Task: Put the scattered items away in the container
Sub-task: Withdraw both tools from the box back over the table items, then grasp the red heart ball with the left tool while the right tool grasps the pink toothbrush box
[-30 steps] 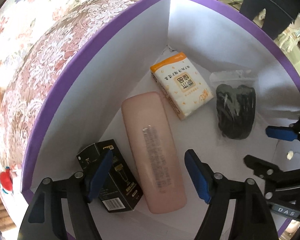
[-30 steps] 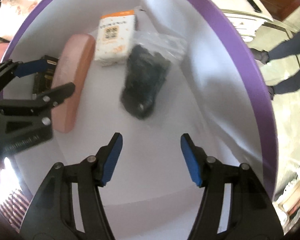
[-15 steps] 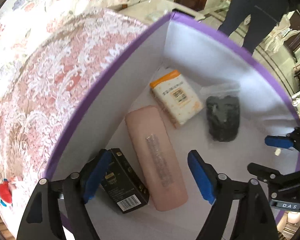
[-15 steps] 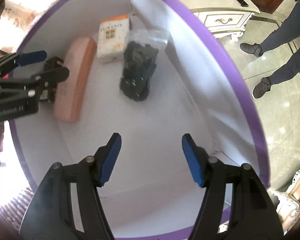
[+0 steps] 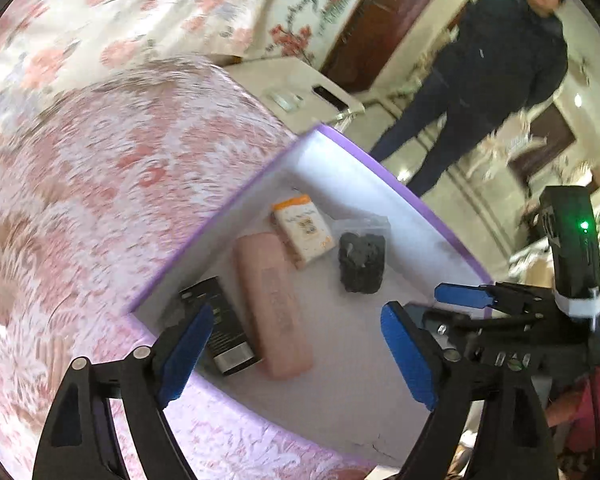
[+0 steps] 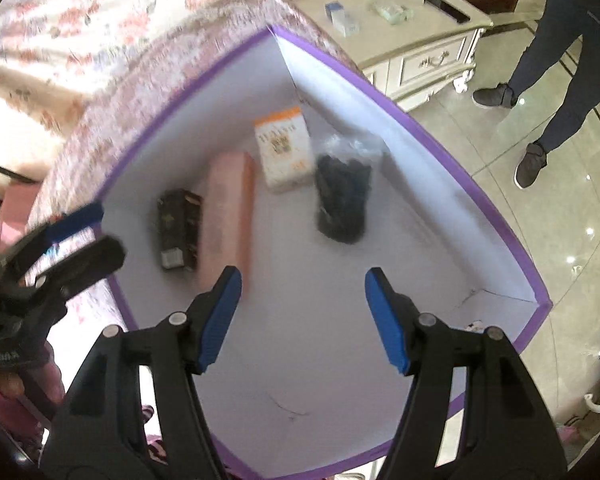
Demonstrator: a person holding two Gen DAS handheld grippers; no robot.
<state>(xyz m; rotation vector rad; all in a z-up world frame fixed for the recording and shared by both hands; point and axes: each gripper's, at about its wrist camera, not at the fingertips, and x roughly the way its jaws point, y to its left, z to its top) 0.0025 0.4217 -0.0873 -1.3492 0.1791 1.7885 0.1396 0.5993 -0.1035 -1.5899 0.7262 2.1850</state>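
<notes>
A white box with a purple rim [image 5: 204, 236] [image 6: 440, 128] stands on a floral bedspread. Inside lie a black carton [image 5: 224, 332] [image 6: 178, 228], a pink case [image 5: 272, 300] [image 6: 230, 212], an orange-and-white tissue pack [image 5: 304, 232] [image 6: 284, 152] and a black bundle in clear plastic [image 5: 362, 260] [image 6: 342, 196]. My left gripper [image 5: 300, 356] is open and empty, above the box's near edge; it also shows in the right wrist view [image 6: 80, 236]. My right gripper [image 6: 304, 312] is open and empty above the box floor; it also shows in the left wrist view [image 5: 456, 300].
The floral bedspread [image 5: 100, 184] surrounds the box on the left. A person in dark clothes [image 5: 492, 60] [image 6: 560, 80] stands on the glossy tiled floor beyond. A white bedside cabinet [image 6: 412, 28] with small items is behind the box.
Both grippers have pulled up and back out of the box, so the whole box and room now show. The items inside have not moved. Both grippers stay open.
</notes>
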